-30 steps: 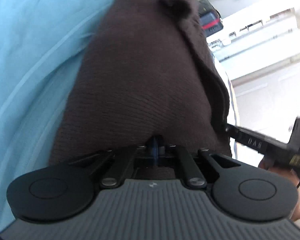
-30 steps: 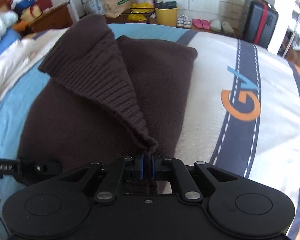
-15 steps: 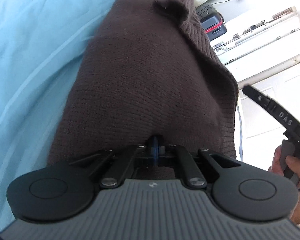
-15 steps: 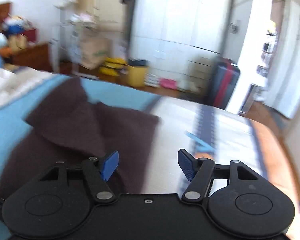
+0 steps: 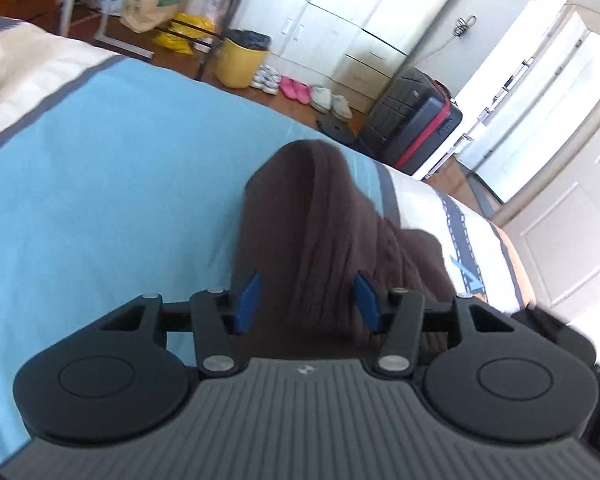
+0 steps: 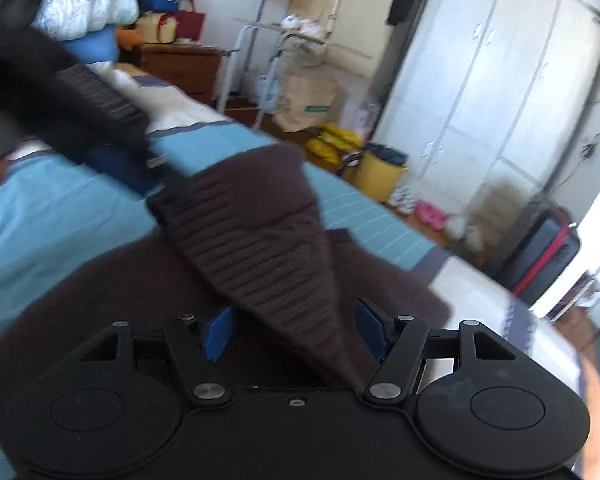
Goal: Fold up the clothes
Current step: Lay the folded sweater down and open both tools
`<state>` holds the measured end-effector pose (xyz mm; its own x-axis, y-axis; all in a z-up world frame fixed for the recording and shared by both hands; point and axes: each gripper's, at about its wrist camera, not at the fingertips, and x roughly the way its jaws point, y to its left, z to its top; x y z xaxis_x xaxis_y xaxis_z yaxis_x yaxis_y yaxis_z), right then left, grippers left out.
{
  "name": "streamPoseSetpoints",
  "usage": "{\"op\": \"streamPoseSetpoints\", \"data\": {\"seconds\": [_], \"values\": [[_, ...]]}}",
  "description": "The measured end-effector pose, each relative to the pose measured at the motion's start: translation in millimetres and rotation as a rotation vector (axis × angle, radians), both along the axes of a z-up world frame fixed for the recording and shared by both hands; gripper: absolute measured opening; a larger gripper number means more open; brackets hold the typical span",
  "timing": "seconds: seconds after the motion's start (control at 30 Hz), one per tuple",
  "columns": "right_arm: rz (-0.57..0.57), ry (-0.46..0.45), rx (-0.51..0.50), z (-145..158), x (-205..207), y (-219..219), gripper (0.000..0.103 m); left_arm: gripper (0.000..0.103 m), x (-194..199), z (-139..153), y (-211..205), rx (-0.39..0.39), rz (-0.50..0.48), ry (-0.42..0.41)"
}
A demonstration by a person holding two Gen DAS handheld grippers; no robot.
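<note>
A dark brown knitted sweater (image 5: 320,232) lies folded on the bed, with a ribbed flap (image 6: 268,248) lying over its middle. My left gripper (image 5: 306,300) is open and empty, its blue pads either side of the sweater just above it. My right gripper (image 6: 296,330) is open and empty too, its pads straddling the narrow near end of the ribbed flap. The left gripper's dark, blurred body (image 6: 60,92) crosses the upper left of the right wrist view.
The bed has a light blue cover (image 5: 100,200) and a white part with dark stripes and an orange logo (image 5: 468,248). Beyond the bed's edge stand a yellow bucket (image 5: 242,60), shoes, a black and red suitcase (image 5: 412,128), a paper bag and white wardrobes.
Both grippers have let go of the sweater and opened: the right one half a second ago, the left one since. Both have pulled back and tilted up, showing the room.
</note>
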<state>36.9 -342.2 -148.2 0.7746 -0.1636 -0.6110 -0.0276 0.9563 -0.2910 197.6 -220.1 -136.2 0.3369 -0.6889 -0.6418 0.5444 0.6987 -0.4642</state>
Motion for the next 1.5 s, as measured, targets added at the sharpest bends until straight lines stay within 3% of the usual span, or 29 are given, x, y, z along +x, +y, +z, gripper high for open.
{"op": "streamPoseSetpoints", "data": {"seconds": [0.1,0.17,0.2,0.23,0.27,0.33,0.37,0.43,0.53,0.73,0.9,1.0,1.1,1.2,1.23,1.4,1.5], "values": [[0.015,0.003,0.009,-2,1,-1,0.069,0.054,32,-14,-42,0.059,-0.089,0.049],[0.000,0.005,0.058,-3,4,-8,0.066,0.042,35,-15,-62,0.110,-0.094,0.048],[-0.012,0.013,0.091,-3,6,-12,0.060,0.021,33,-13,-69,0.111,-0.106,0.031],[-0.026,0.030,0.123,-4,8,-15,0.042,0.013,30,-9,-76,0.108,-0.119,0.017],[-0.043,0.039,0.143,-5,9,-18,0.025,0.012,26,-3,-80,0.085,-0.144,0.020],[-0.093,0.007,0.141,0,6,-23,0.009,0.012,22,14,-89,-0.001,-0.187,0.066],[-0.121,-0.013,0.142,3,4,-26,0.009,0.012,22,23,-90,-0.053,-0.193,0.099],[-0.213,-0.048,0.226,13,-3,-41,0.009,0.012,16,45,-103,-0.117,-0.210,0.063],[-0.311,-0.068,0.496,19,-16,-77,0.009,0.012,0,69,-128,-0.064,-0.229,-0.080],[-0.405,-0.028,0.747,3,-21,-118,0.008,0.011,-9,37,-167,-0.011,-0.246,-0.101],[-0.442,-0.019,0.900,-11,-24,-141,0.008,0.011,-22,36,-193,0.028,-0.271,-0.157],[-0.482,-0.016,0.898,-18,-25,-143,0.008,0.012,-24,36,-205,0.062,-0.275,-0.191],[-0.488,-0.001,0.826,-18,-21,-133,0.008,0.016,-21,31,-222,0.110,-0.274,-0.181],[-0.459,0.030,0.728,-15,-13,-126,0.007,0.044,-17,26,-224,0.106,-0.299,-0.114],[-0.456,0.037,0.710,-15,-12,-126,0.007,0.046,-17,26,-220,0.095,-0.312,-0.092],[-0.479,0.027,0.746,-15,-18,-132,0.007,0.064,-32,44,-170,0.078,-0.284,-0.230],[-0.495,0.022,0.737,-12,-20,-134,0.007,0.064,-31,44,-139,0.094,-0.233,-0.233]]}}
